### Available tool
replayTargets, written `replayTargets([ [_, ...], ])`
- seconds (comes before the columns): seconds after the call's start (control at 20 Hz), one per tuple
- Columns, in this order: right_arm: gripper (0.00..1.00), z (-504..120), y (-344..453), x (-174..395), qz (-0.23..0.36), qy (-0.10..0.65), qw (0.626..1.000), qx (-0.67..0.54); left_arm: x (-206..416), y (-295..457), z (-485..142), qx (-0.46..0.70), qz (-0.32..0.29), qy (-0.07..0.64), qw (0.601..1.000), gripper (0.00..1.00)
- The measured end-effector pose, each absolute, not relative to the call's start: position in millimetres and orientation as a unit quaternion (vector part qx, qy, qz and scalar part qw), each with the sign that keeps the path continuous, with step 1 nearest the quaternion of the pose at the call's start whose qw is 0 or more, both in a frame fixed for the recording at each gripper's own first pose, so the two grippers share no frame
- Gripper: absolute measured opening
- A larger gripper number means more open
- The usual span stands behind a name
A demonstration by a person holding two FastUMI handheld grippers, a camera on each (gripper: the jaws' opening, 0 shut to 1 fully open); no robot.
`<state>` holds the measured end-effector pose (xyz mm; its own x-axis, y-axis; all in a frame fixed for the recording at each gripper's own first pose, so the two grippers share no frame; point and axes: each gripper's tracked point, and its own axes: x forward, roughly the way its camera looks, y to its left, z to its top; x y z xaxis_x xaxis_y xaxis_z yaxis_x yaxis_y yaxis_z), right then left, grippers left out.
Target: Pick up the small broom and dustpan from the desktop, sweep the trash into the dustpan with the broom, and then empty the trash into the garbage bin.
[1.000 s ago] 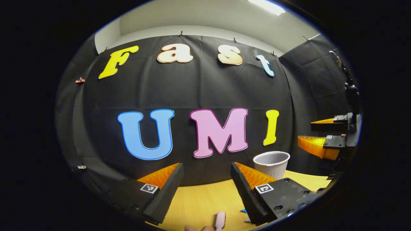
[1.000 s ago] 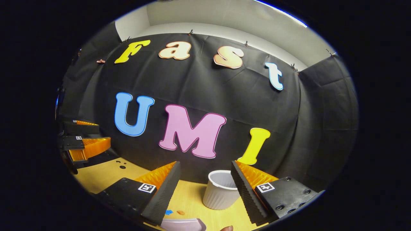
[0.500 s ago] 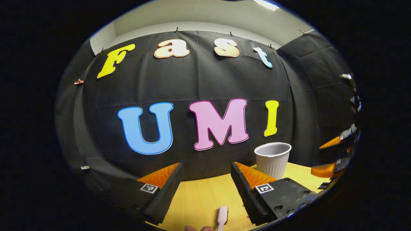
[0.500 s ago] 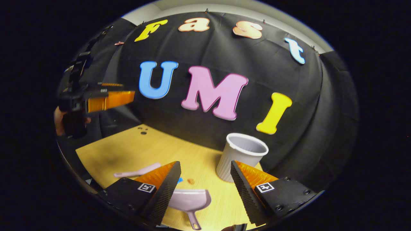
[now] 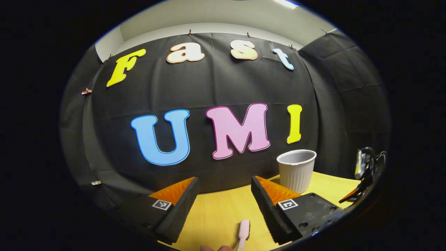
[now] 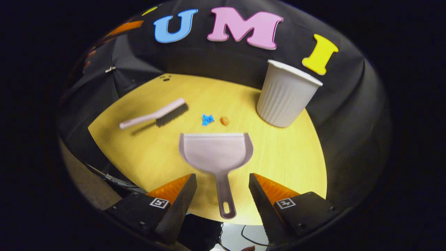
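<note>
Now I am lining the wide-open, empty right tongs (image 6: 221, 183) over the pale plastic dustpan (image 6: 216, 151), straddling its handle.

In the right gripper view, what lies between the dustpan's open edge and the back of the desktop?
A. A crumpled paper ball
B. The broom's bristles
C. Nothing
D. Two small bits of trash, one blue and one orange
D: a blue scrap and an orange scrap lie just beyond the dustpan; the broom rests off to the side.

On the desk (image 6: 285, 157): dustpan (image 6: 216, 150) nearest; scraps (image 6: 208, 119) behind it (two bits), broom (image 6: 156, 115) left, bin (image 6: 285, 94) right.
</note>
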<state>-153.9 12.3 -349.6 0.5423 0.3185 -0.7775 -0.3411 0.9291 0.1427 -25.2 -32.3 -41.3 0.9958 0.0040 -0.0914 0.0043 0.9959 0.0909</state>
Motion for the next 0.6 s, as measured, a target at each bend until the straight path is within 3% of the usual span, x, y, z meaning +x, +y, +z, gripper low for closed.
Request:
replayTargets([
  [0.3, 0.94, -432, 24, -150, 0.185, 0.525, 0.831, -0.005, -42, -23, -46, 0.055, 0.018, 0.056, 0.997, 0.97],
  [0.6, 0.93, -460, 48, -141, 0.2, 0.56, 0.804, 0.019, -47, -10, -54, 0.056, 0.035, 0.071, 0.995, 0.97],
])
